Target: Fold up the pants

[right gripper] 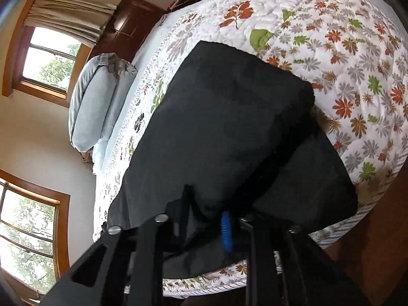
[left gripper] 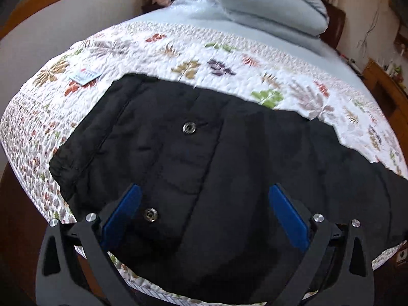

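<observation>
Black pants (left gripper: 229,158) lie spread on a floral quilt (left gripper: 153,51) on a bed, waist end with two metal snaps (left gripper: 188,127) toward the left. My left gripper (left gripper: 204,193) is open, its blue pads (left gripper: 125,209) hovering over the pants near the waist. In the right wrist view the pants (right gripper: 224,117) run along the bed with one leg lifted over the other. My right gripper (right gripper: 206,204) is shut on a fold of the black fabric, with one blue pad (right gripper: 226,232) showing beside it.
Grey pillows (left gripper: 270,7) sit at the head of the bed. A small white and blue packet (left gripper: 85,76) lies on the quilt left of the pants. Wooden furniture (left gripper: 382,89) stands at the right. Windows (right gripper: 48,61) and a dark cabinet (right gripper: 132,23) line the walls.
</observation>
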Demonstrator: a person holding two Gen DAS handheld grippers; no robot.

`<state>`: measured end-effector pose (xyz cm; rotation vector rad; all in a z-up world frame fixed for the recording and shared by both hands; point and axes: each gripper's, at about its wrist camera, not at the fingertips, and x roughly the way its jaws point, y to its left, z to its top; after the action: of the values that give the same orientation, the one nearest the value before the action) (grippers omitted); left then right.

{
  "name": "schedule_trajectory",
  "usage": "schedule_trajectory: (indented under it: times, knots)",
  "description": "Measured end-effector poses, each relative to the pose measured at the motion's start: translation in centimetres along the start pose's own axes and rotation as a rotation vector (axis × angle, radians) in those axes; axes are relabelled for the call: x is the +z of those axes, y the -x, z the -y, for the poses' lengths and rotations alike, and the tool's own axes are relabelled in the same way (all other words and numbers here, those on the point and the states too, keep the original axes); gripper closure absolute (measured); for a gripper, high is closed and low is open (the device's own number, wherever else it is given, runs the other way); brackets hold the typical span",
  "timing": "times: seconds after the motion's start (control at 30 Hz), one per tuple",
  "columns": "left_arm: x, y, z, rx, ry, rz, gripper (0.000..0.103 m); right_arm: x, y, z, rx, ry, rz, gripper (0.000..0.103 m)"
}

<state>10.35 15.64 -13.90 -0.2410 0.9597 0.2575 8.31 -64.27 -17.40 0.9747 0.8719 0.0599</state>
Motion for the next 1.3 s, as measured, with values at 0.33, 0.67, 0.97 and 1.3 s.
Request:
schedule_trajectory:
  times: [0.33, 0.67, 0.97, 1.3]
  knots:
    - [0.2, -1.4, -0.1, 0.018, -0.045, -0.041, 0.003, -2.3, 3.9, -1.3, -0.019, 0.053, 0.002, 0.099]
    - [0.3, -1.6, 0.1, 0.020, -0.064, -0.050, 0.003, -3.4, 2.4, 1.2, -0.043, -0.013, -0.023, 0.088]
    - [0.2, -0.6, -0.6, -0.022, -0.014, -0.045, 0.003, -5.1, 5.2, 3.1, 0.072, -0.142, 0.015, 0.052]
    - [0.0, -0.2, -0.7, -0.029, -0.012, -0.053, 0.003, -4.6, 2.3, 5.4, 0.165, -0.255, 0.033, 0.052]
